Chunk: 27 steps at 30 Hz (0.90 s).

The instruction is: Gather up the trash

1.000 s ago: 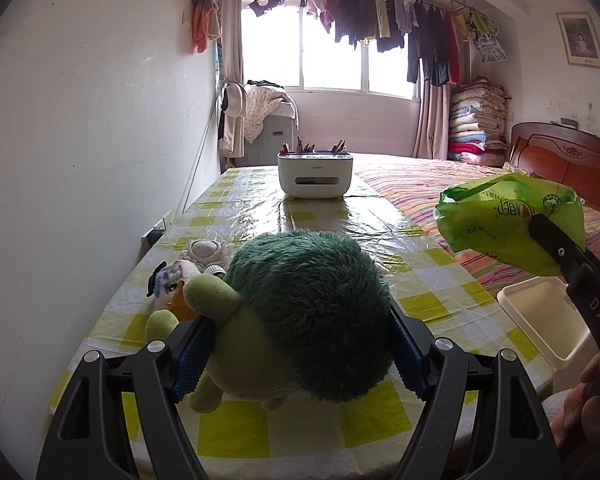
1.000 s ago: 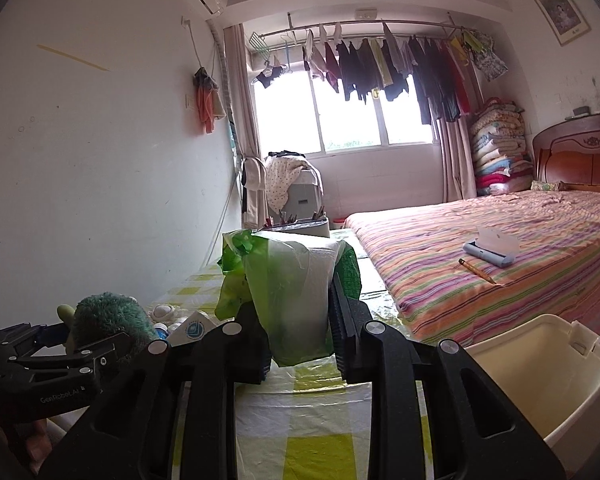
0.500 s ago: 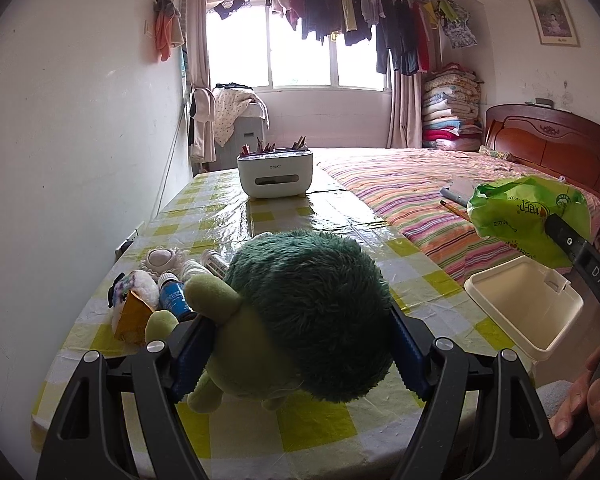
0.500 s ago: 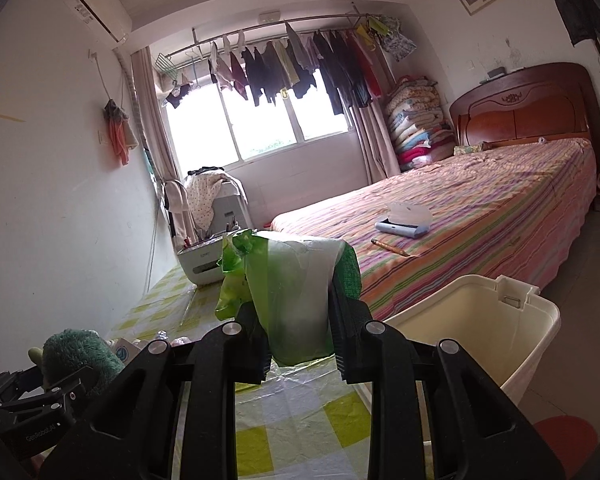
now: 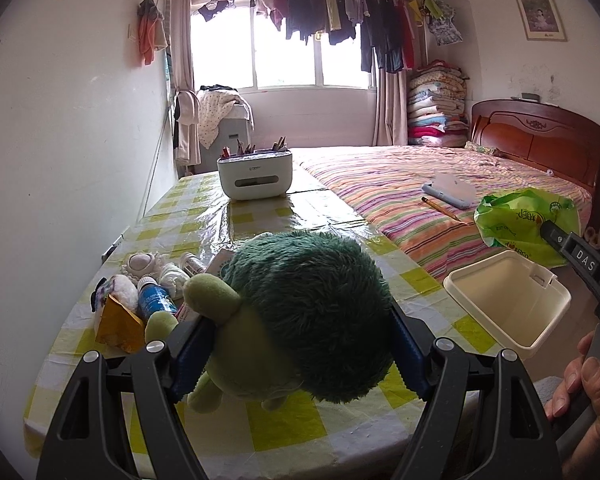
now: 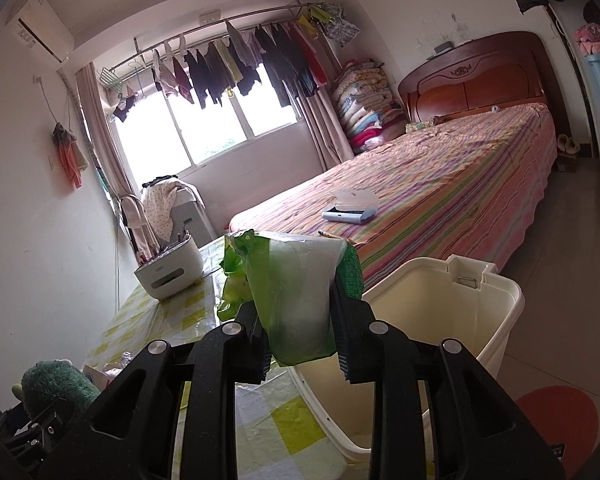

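Right gripper (image 6: 298, 344) held crumpled green plastic bag (image 6: 292, 288) w/ narrow jaws, above near rim of cream plastic bin (image 6: 500, 304) beside table's right edge. Best centred over opening before release. Left gripper (image 5: 296, 344) clamped wide on green plush toy (image 5: 300, 312).

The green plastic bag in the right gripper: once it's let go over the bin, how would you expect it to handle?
The green plastic bag is crumpled thin film pinched by the right gripper, so it is probably floppy and light. Hanging loosely, it may drift or snag on the bin rim rather than drop straight. Glossy film could also slip in a light pinch.
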Each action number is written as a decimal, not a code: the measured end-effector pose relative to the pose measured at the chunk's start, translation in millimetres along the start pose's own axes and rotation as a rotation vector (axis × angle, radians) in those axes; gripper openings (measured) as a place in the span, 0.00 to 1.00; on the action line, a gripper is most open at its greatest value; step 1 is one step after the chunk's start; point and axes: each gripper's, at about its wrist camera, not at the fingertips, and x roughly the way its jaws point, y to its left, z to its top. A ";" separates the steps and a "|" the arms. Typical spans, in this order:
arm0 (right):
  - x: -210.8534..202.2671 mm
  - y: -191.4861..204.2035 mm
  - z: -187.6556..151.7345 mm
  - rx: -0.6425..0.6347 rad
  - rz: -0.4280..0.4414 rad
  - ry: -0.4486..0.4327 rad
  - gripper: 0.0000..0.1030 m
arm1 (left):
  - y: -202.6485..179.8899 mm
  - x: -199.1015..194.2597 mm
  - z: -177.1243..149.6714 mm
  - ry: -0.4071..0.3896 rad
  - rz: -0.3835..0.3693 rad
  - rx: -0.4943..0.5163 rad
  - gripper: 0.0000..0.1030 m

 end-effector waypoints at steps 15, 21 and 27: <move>-0.9 -27.0 7.8 0.139 -0.043 -0.034 0.54 | -9.5 10.5 1.9 0.035 -0.039 0.018 0.73; -15.1 -49.0 9.7 0.228 -0.057 -0.100 0.69 | -22.1 22.2 8.8 0.077 -0.109 0.025 0.73; -21.4 -72.9 7.4 0.331 -0.066 -0.120 0.78 | -57.5 43.4 19.9 0.132 -0.234 0.047 0.73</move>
